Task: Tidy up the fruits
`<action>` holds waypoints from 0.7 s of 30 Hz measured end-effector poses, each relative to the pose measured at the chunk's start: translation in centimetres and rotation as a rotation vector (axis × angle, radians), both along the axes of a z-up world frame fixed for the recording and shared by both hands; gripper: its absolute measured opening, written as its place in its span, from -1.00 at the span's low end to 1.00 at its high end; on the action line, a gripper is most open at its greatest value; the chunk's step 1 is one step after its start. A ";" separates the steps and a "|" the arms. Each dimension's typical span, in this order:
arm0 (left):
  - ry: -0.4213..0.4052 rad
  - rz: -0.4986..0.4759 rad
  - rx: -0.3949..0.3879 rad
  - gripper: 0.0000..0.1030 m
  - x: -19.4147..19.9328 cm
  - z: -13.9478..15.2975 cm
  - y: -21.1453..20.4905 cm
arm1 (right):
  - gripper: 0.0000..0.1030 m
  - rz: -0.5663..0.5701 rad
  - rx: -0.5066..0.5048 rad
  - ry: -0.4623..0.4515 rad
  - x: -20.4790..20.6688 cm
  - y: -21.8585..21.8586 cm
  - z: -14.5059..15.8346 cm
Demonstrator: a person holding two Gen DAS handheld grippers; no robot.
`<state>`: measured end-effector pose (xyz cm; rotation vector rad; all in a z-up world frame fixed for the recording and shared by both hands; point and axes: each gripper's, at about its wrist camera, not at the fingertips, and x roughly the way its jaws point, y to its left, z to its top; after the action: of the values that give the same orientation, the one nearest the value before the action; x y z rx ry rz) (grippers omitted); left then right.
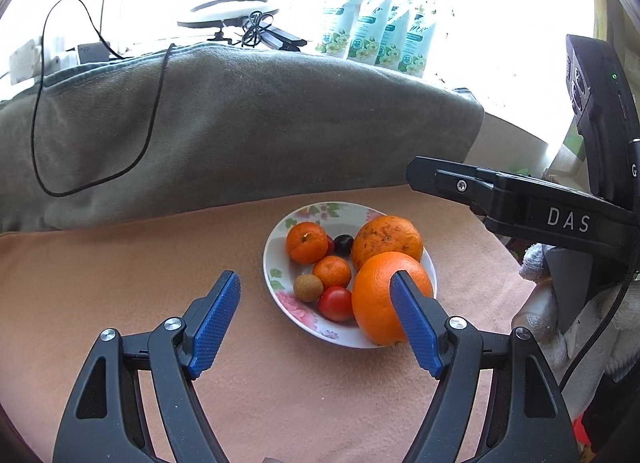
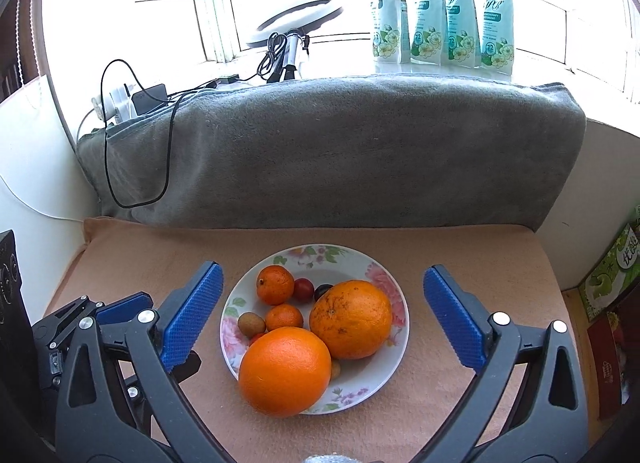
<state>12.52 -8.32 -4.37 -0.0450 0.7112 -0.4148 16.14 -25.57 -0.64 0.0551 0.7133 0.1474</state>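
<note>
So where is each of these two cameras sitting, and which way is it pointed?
Left wrist: rides the left gripper, angled down at the white floral plate of fruit; its blue-padded jaws stand open, and the right gripper crosses at the picture's right.
Right wrist: rides the right gripper, angled down at the plate, open jaws framing it; the left gripper shows lower left.
Shared: plate, grey folded blanket, window behind.

Your setting: a home, window-side nook; evidence as follows: peach fleece cloth [image 2: 460, 255] covering the surface before you; folded grey plush blanket [image 2: 340, 151] banked behind it; white floral-rimmed china plate [image 2: 400, 327] of mixed fruit; four pale-green floral detergent pouches [image 2: 440, 11] ranged along your bright window sill; white ring lamp [image 2: 296, 19], black charger and looped cable [image 2: 136, 131] at left.
</note>
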 end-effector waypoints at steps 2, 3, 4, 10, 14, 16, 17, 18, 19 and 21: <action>-0.008 0.013 -0.004 0.50 -0.5 0.3 0.5 | 0.99 -0.006 -0.016 -0.016 -0.7 0.4 0.5; -0.013 0.019 -0.008 0.50 -0.8 0.5 0.8 | 0.99 -0.009 -0.024 -0.025 -1.0 0.6 0.7; -0.018 0.024 -0.013 0.50 -1.1 0.7 1.0 | 0.99 -0.009 -0.031 -0.034 -1.4 0.8 1.0; -0.041 0.045 -0.009 0.50 -3.0 1.7 2.2 | 1.00 -0.002 -0.062 -0.079 -3.5 1.9 2.1; -0.055 0.061 0.012 0.50 -4.2 2.1 2.8 | 1.00 -0.009 -0.071 -0.105 -4.8 2.2 2.6; -0.062 0.066 0.018 0.51 -4.8 2.4 3.0 | 1.00 -0.013 -0.070 -0.113 -5.4 2.3 2.7; -0.066 0.069 0.022 0.51 -5.1 2.5 3.2 | 1.00 -0.016 -0.070 -0.116 -5.8 2.3 2.8; -0.068 0.073 0.028 0.51 -5.4 2.6 3.3 | 1.00 -0.016 -0.070 -0.118 -6.0 2.4 2.9; -0.068 0.077 0.033 0.51 -5.7 2.7 3.5 | 1.00 -0.017 -0.070 -0.121 -6.4 2.4 2.9; -0.068 0.088 0.041 0.51 -6.3 2.8 3.8 | 1.00 -0.021 -0.068 -0.129 -7.0 2.4 2.9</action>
<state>6.20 -4.56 -1.62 -0.0232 0.6482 -0.3159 9.11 -23.22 2.24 -0.0114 0.5883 0.1057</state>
